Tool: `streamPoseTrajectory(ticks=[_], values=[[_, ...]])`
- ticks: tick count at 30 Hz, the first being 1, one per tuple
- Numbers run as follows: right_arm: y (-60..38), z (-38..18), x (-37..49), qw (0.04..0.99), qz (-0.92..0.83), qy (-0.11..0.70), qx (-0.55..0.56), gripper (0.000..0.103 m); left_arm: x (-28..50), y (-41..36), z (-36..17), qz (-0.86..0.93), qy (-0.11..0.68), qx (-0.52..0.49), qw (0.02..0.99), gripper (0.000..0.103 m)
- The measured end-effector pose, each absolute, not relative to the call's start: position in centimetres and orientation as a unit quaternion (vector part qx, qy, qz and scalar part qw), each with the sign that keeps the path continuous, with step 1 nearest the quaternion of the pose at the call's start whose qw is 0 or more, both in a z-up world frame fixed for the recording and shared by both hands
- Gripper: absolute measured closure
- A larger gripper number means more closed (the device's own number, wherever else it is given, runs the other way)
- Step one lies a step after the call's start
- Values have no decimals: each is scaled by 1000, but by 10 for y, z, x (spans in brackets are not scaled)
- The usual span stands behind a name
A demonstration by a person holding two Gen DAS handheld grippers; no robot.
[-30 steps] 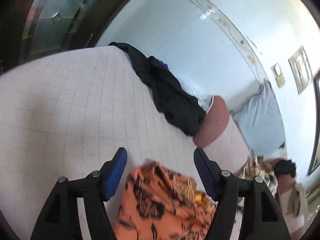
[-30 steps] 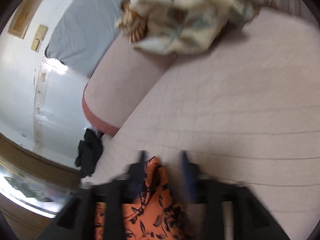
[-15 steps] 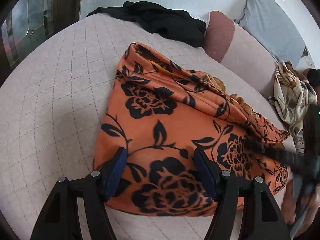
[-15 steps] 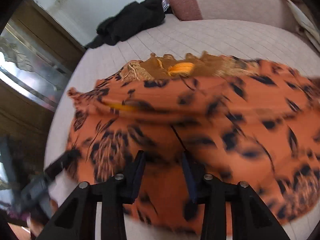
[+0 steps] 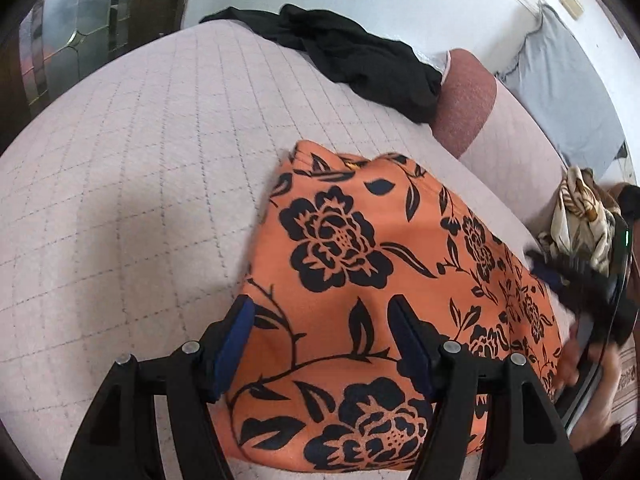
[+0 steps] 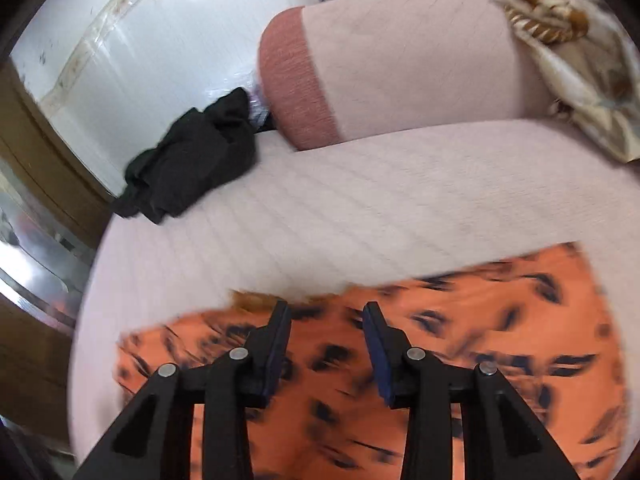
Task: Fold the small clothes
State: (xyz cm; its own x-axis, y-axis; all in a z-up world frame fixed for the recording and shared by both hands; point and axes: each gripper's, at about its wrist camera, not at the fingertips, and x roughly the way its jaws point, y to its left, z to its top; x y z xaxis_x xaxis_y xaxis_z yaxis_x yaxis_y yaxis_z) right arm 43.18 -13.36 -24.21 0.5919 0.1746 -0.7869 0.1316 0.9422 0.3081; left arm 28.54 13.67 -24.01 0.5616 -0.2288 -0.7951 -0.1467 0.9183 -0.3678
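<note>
although the orange floral garment (image 5: 384,288) already lies roughly spread at lower centre on the quilted bed (image 5: 132,168), no fold looks made yet, with the left gripper (image 5: 320,332) and right gripper (image 6: 326,336) both spread, pinching nothing, and a black garment (image 5: 360,60) untouched at upper centre.

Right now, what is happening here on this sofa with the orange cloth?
A person with a gripper in each hand is folding small clothes. The orange floral garment lies spread on the pink quilted cushion. The left gripper hovers open over its near edge; the right gripper is over it too, jaws apart, gripping nothing. A black garment and a cream patterned one lie further back.
</note>
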Motion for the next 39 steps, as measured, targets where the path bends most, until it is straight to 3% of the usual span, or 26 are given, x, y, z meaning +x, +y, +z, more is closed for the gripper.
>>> streamPoseTrajectory(ticks=[6,9,17,21,25,32,39], values=[[-199,-284,397,847,-90,496,168,65,291,152,-260,107,498,-134,850,33],[-196,-282,393,847,-93,499,155,63,287,161,-257,113,490,-146,852,33],[-34,-225,397,861,121,488,77,62,275,188,-243,125,473,-184,853,33],[45,-237,411,831,195,517,66,62,269,207,-240,130,469,-201,850,33],[83,-268,439,823,163,543,33,61,264,226,-239,136,469,-202,849,33],[69,-250,462,848,115,510,88,61,264,227,-234,120,467,-216,849,33],[7,-224,394,857,117,489,112,60,259,209,-224,71,468,-198,859,33]])
